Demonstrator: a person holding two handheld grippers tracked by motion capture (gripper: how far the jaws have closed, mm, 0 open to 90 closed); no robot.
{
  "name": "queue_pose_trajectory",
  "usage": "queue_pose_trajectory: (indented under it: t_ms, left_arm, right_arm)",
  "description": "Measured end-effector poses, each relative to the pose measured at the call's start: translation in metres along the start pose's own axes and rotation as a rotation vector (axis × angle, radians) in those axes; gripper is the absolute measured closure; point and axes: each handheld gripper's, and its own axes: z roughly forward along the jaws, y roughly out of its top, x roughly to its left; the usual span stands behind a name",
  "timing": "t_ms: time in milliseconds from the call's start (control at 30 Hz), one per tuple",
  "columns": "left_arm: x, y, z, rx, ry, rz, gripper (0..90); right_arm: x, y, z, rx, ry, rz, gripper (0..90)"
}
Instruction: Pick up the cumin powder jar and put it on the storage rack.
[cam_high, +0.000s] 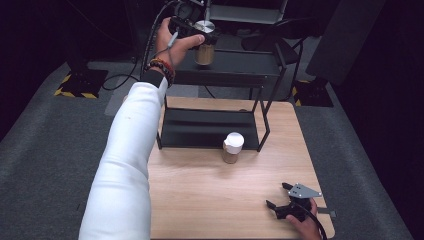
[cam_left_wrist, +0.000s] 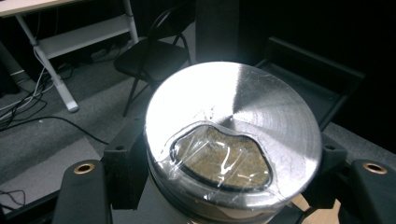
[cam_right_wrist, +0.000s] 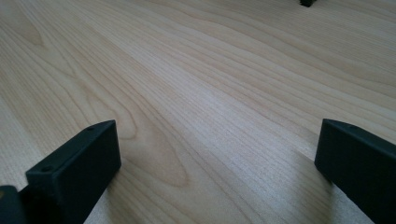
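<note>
A tin with a shiny silver lid (cam_high: 204, 50) stands upright over the left part of the black rack's top shelf (cam_high: 240, 62). My left gripper (cam_high: 204, 37) is shut on it just under the lid. In the left gripper view, the lid (cam_left_wrist: 243, 112) has a taped window showing brown contents, and the black fingers (cam_left_wrist: 123, 172) press on both sides of the tin. I cannot tell if the tin touches the shelf. A second tin with a white lid (cam_high: 232, 147) stands on the table in front of the rack. My right gripper (cam_high: 278, 195) (cam_right_wrist: 217, 158) rests open at the table's near right corner.
The two-level black rack's lower shelf (cam_high: 210, 127) lies at the back of the wooden table (cam_high: 210, 200). The person's white sleeve (cam_high: 125, 165) reaches across the table's left side. A black chair (cam_left_wrist: 154, 58) and a white desk frame (cam_left_wrist: 60, 42) stand beyond the rack.
</note>
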Motion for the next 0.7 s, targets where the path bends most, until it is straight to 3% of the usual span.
queue_pose_trajectory:
  t_ms: [400, 700]
  left_arm:
    - [0.007, -0.009, 0.018, 0.030, 0.003, -0.017, 30.5]
    - [0.012, -0.017, 0.023, 0.000, -0.018, -0.040, 30.4]
  right_arm:
    - [0.000, 0.000, 0.000, 0.000, 0.000, 0.000, 0.0]
    - [0.000, 0.000, 0.000, 0.000, 0.000, 0.000, 0.0]
